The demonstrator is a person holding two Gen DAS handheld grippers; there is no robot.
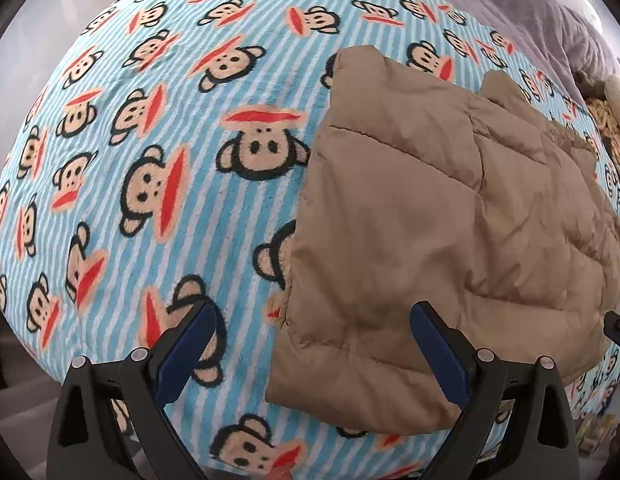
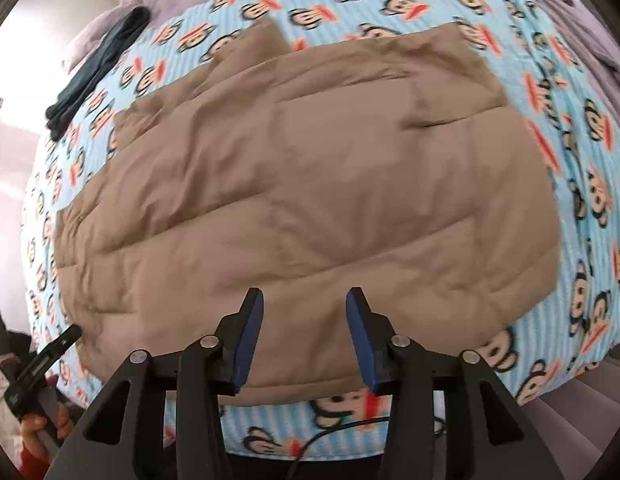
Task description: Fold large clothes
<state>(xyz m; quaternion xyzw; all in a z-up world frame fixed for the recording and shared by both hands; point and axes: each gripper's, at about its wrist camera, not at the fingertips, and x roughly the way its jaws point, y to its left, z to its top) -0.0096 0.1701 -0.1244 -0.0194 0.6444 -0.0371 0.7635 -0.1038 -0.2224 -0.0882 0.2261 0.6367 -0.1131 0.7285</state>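
Note:
A tan quilted puffer jacket (image 1: pixel 450 216) lies folded flat on a bed covered by a blue striped monkey-print blanket (image 1: pixel 150 160). My left gripper (image 1: pixel 314 316) is open and empty, hovering over the jacket's left edge near its front corner. In the right wrist view the jacket (image 2: pixel 310 184) fills the middle. My right gripper (image 2: pixel 306 300) is open and empty above the jacket's near hem. The left gripper's tip (image 2: pixel 66 338) shows at the jacket's left corner.
A dark folded garment (image 2: pixel 98 68) lies at the far left of the bed. A purple blanket (image 1: pixel 530 12) and a knitted item (image 1: pixel 608 128) lie beyond the monkey-print blanket (image 2: pixel 570 160). A black cable (image 2: pixel 342 428) hangs at the bed's front edge.

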